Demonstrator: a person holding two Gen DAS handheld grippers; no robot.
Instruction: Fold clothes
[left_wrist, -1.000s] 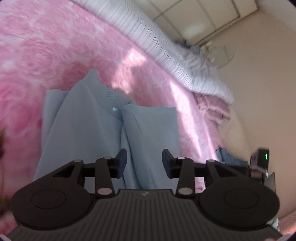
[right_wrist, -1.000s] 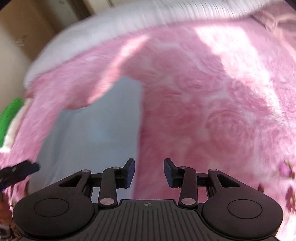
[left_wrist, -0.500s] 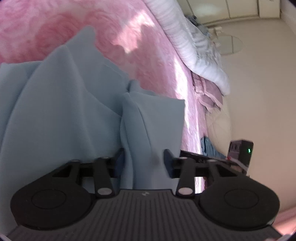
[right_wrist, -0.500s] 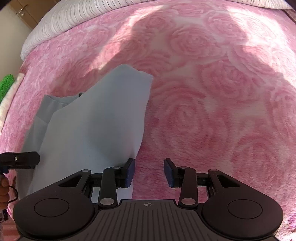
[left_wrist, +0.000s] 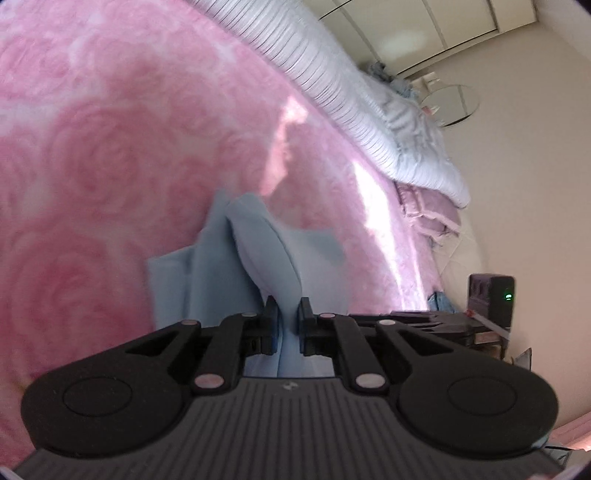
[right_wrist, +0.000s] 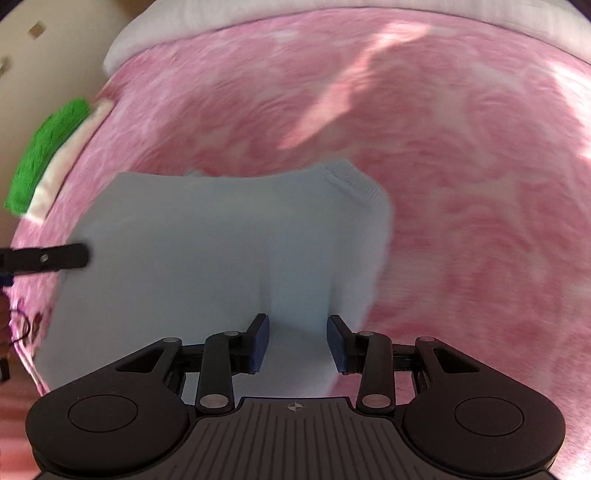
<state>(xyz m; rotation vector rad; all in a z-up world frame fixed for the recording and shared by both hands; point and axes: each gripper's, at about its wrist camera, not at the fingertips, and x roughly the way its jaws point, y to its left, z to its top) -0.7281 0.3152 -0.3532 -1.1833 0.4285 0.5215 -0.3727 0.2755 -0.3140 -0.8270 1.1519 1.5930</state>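
Closing the jaws of the left gripper (left_wrist: 289, 317) on a raised ridge of the pale blue garment (left_wrist: 258, 254), with cloth pinched between the pads and tented up from there. Held the right gripper (right_wrist: 297, 332) just above the same garment with jaws parted and released, gripping nothing, over cloth lying below the gap. Found the garment spread on the bed's pink rose-patterned blanket (left_wrist: 110, 147), partly flat and partly rucked into soft folds, well short of the white ribbed bedding (left_wrist: 332, 62) along the far side.

Judged it light and limp: bound to sag, drape and slump from any single hold, with no stiffness to carry a fold by itself. Looked smooth, matte and fine-knit, likely to drag a little on the plush pile beneath rather than glide. Best taken at edges and corners, not mid-panel: by the ribbed band (right_wrist: 354, 182) at the far right corner, or along the near edge under the right gripper, pinching through every layer. Called for two holds well apart to keep an edge taut.

Noted deep fluffy pile on the blanket, swirled rose shapes and sunlit patches, plus a green towel-like strip (right_wrist: 48, 147) beside the bed's left edge.
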